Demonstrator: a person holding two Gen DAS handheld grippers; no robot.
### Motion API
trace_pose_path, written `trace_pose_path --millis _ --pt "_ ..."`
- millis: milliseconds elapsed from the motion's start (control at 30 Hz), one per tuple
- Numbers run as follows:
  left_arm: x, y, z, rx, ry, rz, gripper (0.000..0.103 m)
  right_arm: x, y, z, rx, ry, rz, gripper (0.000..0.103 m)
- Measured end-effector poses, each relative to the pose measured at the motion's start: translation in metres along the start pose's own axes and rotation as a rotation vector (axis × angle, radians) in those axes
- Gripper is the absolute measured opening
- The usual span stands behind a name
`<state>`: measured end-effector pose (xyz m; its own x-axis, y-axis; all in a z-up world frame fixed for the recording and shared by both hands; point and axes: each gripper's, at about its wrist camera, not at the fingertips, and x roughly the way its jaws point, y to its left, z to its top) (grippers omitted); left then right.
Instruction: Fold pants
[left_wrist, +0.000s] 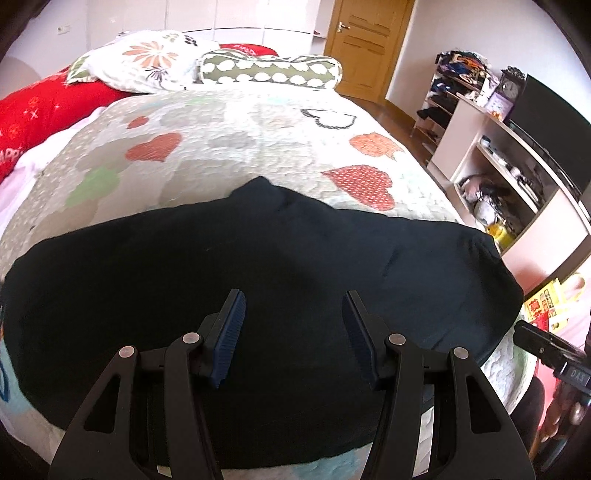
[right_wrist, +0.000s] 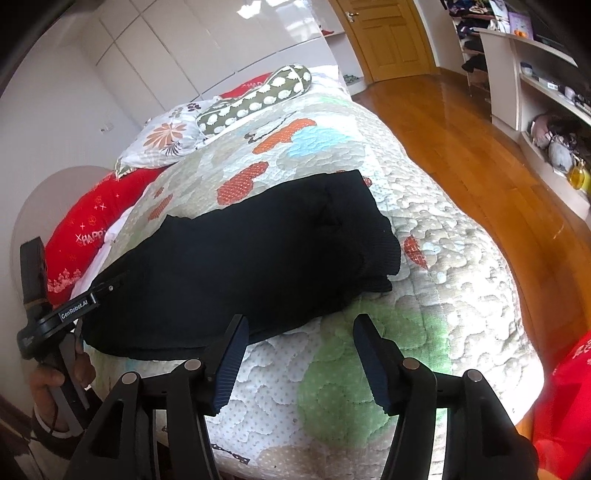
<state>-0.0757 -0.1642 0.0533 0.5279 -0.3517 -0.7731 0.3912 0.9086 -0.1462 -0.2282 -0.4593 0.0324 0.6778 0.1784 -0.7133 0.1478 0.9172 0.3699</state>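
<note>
Black pants (left_wrist: 258, 266) lying folded flat on the quilt (left_wrist: 236, 136).
Both the left gripper (left_wrist: 293, 325) and the right gripper (right_wrist: 299, 354) are spread apart, grasping nothing.

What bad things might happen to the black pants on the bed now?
1. The pants lie close to the bed's near edge, so a tug toward the person might slide them off the quilt.
2. The stacked layers at their right end look loose and may shift when lifted.
3. Both the left gripper and right gripper are open and hold nothing; a shallow pinch may catch only the top layer.
</note>
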Motion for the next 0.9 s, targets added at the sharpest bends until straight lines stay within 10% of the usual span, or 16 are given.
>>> trace_pose_path --millis 900 --pt "0.095 -0.150 0.062 0.258 0.125 -0.208 0.055 0.023 -0.024 0.020 0.151 -0.090 0.113 0.066"
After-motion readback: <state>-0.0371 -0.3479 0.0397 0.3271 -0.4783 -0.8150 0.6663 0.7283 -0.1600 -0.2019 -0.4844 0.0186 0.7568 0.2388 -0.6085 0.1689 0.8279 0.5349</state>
